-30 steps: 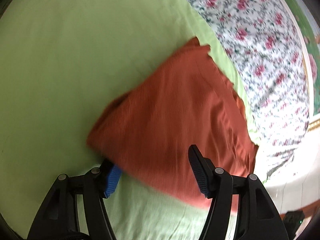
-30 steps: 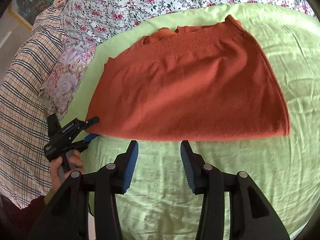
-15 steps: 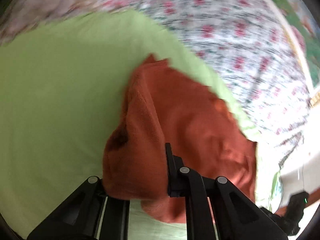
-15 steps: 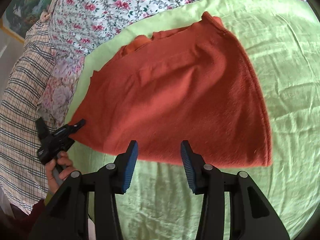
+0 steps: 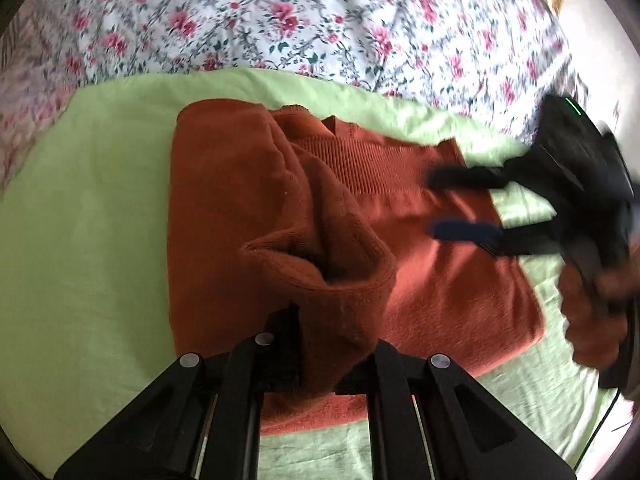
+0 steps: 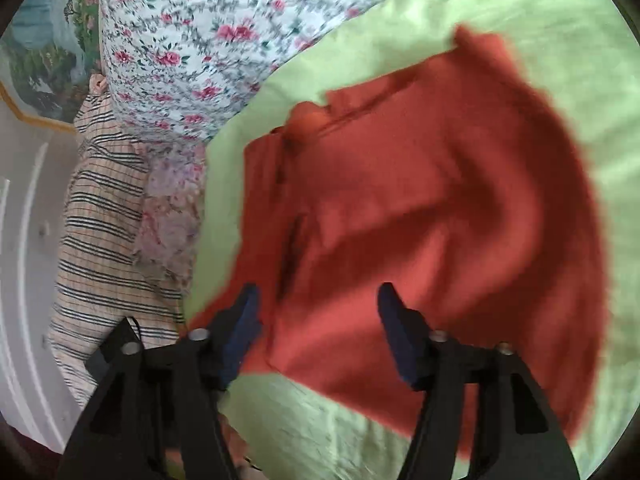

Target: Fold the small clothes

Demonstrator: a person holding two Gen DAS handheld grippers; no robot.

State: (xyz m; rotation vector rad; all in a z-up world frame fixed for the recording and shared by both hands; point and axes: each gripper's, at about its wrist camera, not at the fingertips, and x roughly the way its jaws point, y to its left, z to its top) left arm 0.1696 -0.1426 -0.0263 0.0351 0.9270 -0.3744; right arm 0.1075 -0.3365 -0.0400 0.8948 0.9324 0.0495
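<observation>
A rust-orange knit garment (image 5: 224, 208) lies on a light green sheet (image 5: 80, 240). My left gripper (image 5: 320, 344) is shut on a bunched edge of the garment and holds it lifted, folded over the rest. My right gripper (image 6: 316, 308) is open, its blue pads spread over the garment (image 6: 440, 208) near its left edge. It also shows in the left wrist view (image 5: 464, 204), open, hovering over the garment's right side, held by a hand.
A floral bedspread (image 5: 320, 20) lies beyond the green sheet. A striped checked cloth (image 6: 100, 220) and a pale floral pillow (image 6: 168, 216) lie at the bed's left edge. A picture frame (image 6: 40, 60) hangs on the wall.
My left gripper shut on the garment's edge, lifted it and carried it over the rest. My right gripper moved forward over the garment, still open.
</observation>
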